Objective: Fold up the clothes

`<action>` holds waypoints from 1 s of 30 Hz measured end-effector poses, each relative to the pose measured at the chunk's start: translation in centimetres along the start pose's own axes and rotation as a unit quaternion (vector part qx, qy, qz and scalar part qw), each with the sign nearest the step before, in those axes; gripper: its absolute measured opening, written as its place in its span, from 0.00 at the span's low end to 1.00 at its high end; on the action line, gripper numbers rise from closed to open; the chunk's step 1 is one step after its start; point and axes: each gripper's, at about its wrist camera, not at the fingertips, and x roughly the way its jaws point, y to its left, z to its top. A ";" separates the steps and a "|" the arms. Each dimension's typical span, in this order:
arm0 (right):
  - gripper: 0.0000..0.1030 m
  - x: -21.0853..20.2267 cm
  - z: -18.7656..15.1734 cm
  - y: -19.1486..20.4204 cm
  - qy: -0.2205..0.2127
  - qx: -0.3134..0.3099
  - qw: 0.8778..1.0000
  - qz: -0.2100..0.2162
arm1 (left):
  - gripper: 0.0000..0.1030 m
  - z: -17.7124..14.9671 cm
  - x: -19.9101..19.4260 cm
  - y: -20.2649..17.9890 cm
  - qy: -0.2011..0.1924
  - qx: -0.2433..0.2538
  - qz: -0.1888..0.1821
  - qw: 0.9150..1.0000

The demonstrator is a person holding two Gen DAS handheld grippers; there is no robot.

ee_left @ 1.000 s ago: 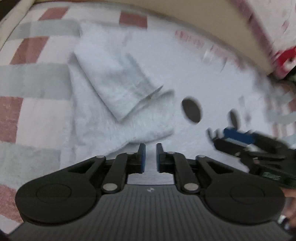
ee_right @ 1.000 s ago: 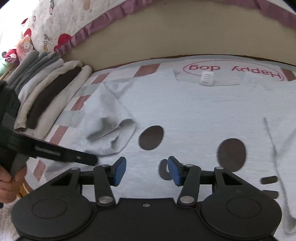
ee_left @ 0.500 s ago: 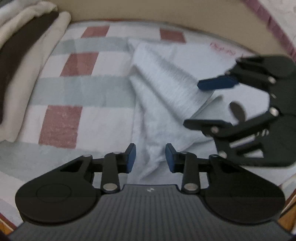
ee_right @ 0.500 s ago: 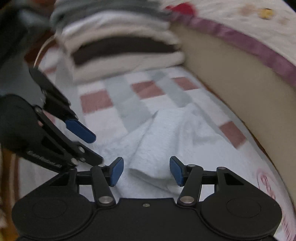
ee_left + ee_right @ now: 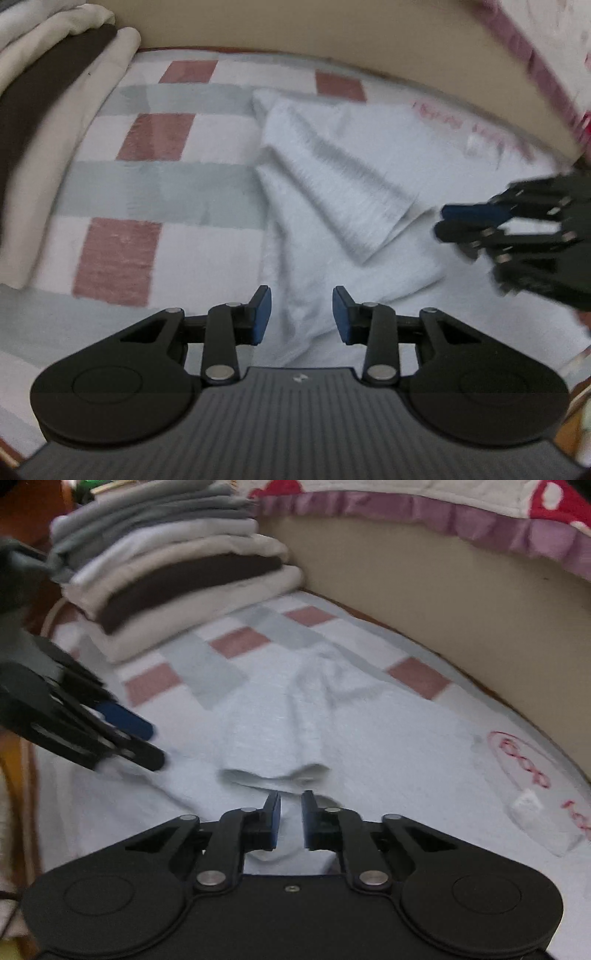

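On the bed [image 5: 236, 672] | our right claw [image 5: 290, 821] closing, sleeve cuff [image 5: 273, 773] just ahead of its pads, not yet pinched | sleeve runs lengthwise away over the pale sweatshirt [image 5: 369, 295] | left claw [image 5: 301, 319] narrow, empty, at the hem side

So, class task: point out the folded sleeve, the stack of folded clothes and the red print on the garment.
folded sleeve [image 5: 334, 177]: left wrist view, middle of the sleeve.
stack of folded clothes [image 5: 177, 561]: right wrist view, front edges.
red print [image 5: 524, 760]: right wrist view, on the lettering.
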 end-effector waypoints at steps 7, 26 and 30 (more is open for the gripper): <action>0.55 3.9 1.3 -0.3 0.033 -0.020 0.999 -0.037 | 0.32 0.3 0.6 -2.5 -0.006 0.040 -0.073 0.996; 0.14 4.8 0.4 -12.3 -0.029 0.249 0.968 -0.033 | 0.29 0.6 3.5 -1.4 0.060 -0.018 -0.105 0.992; 0.22 4.3 -0.4 -13.3 -0.037 0.315 0.948 -0.027 | 0.29 0.6 2.8 -0.2 0.050 -0.043 -0.136 0.989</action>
